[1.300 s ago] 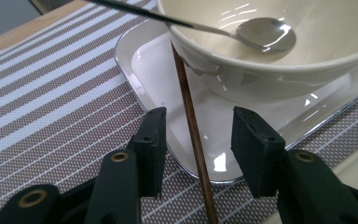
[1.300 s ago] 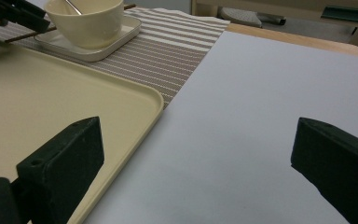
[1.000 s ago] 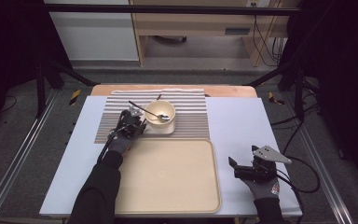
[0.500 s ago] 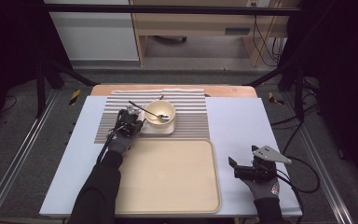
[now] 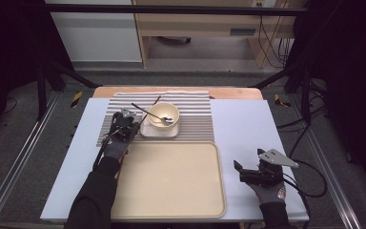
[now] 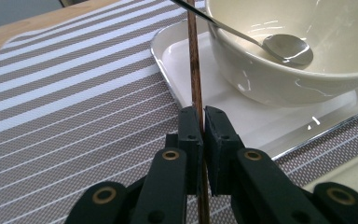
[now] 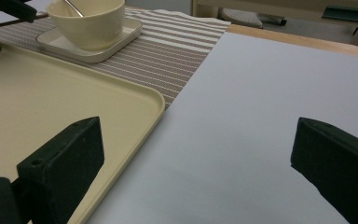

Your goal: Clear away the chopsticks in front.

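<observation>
On the striped woven placemat (image 5: 195, 125), the left gripper (image 6: 203, 122) has its jaws clamped tight on a thin brown wooden chopstick (image 6: 195, 70), just beside the square white plate (image 6: 279, 123). A glossy cream bowl (image 5: 163, 115) sits on that plate with a shiny metal spoon (image 6: 286, 48) in it. The flat beige tray (image 5: 171, 179) lies close by. Right gripper (image 7: 196, 163) rests with its jaws wide open over the smooth pale table (image 7: 261, 116), holding nothing.

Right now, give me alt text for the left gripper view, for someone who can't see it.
The left tongs, black, are shut on a thin brown wooden chopstick that runs up beside a white square plate. On the plate stands a cream ceramic bowl with a shiny metal spoon in it, all on a striped grey-and-white placemat.
</observation>
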Available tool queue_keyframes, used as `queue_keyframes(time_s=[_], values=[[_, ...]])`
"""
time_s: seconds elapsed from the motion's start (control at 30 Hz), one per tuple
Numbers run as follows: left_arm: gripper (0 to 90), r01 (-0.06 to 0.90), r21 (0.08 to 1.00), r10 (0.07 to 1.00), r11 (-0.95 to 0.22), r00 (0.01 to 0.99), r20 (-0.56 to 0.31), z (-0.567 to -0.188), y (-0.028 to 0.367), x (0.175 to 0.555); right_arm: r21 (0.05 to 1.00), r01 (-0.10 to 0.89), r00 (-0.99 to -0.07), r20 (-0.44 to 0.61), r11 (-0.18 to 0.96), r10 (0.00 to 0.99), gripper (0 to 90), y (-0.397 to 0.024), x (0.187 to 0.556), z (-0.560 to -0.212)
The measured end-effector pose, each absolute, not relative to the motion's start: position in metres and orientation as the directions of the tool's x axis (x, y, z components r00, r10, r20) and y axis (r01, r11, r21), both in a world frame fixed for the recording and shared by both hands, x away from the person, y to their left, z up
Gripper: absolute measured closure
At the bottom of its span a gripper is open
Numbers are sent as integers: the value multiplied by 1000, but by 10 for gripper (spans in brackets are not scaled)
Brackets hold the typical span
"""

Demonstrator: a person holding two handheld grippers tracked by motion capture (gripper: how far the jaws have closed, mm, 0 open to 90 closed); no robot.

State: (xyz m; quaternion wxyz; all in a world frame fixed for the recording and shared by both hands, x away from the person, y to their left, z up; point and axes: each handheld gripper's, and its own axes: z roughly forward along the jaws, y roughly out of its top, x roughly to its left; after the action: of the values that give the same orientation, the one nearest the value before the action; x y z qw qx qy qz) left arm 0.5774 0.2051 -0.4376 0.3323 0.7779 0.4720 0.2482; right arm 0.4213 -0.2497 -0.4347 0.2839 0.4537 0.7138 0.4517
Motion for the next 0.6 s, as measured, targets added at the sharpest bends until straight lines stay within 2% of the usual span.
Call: queue_keyframes(time_s=[0.6], values=[[849, 555, 777, 915, -297, 397, 66, -430, 243, 536, 905, 385, -427, 2, 180, 904, 29, -250, 420, -434]])
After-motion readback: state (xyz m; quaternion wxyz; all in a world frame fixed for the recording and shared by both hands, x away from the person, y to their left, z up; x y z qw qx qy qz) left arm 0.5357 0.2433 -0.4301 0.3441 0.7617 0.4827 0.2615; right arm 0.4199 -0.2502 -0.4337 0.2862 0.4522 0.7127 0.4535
